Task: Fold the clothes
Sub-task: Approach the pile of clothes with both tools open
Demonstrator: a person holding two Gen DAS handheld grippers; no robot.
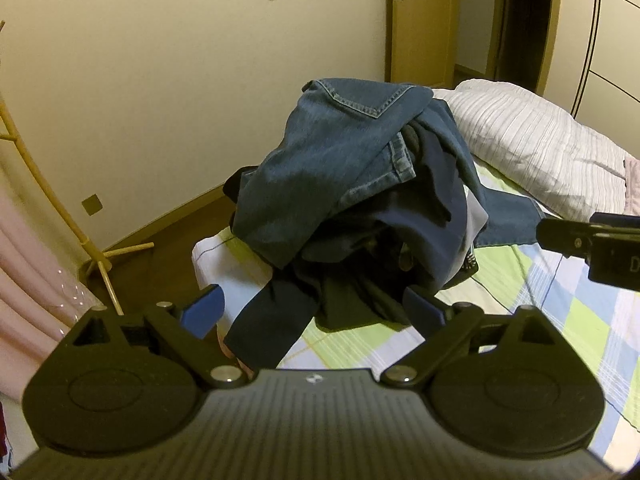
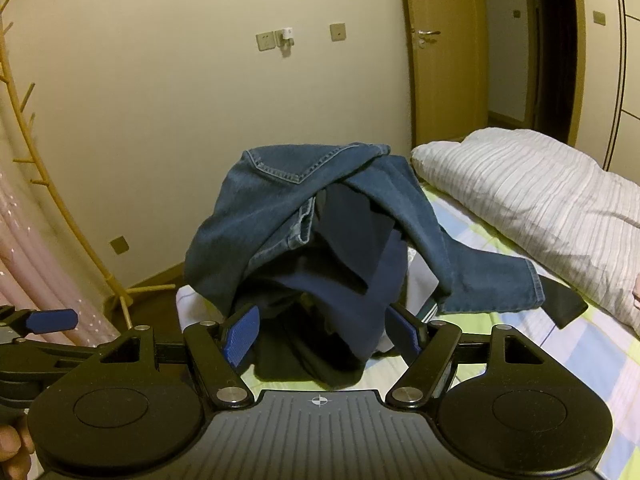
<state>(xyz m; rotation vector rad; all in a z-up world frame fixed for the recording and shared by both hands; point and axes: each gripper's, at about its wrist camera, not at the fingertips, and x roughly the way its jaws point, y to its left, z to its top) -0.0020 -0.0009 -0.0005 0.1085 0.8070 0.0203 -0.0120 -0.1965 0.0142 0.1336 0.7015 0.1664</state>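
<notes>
Here the bed (image 1: 560, 304), spread with a checked sheet of green, blue and white, carries a tall heap of clothes (image 1: 360, 208) at its corner, close to the cream wall (image 1: 140, 100). A white striped pillow (image 1: 532, 140) lies just beside the heap on its right. The blue jeans (image 1: 332, 152) sit topmost, draped over the pile with a stitched pocket showing near the peak and one leg trailing flat across the sheet toward the pillow. Beneath them hang darker navy and black garments (image 2: 356, 292), rumpled and overlapping, with a bit of pale cloth at the right edge.

In the left wrist view, the left gripper (image 1: 312, 312) has its jaws spread wide, the near foot of the heap lying between the blue pads; a dark sleeve (image 1: 268, 328) hangs down between them, and whether either pad touches cloth cannot be told. In the right wrist view, the right gripper (image 2: 320, 332) is likewise spread wide, its pads flanking the lowest dark folds of the pile without pinching them. A yellow wooden coat rack (image 2: 60, 200) stands at the left beside a pink curtain (image 2: 24, 272).
</notes>
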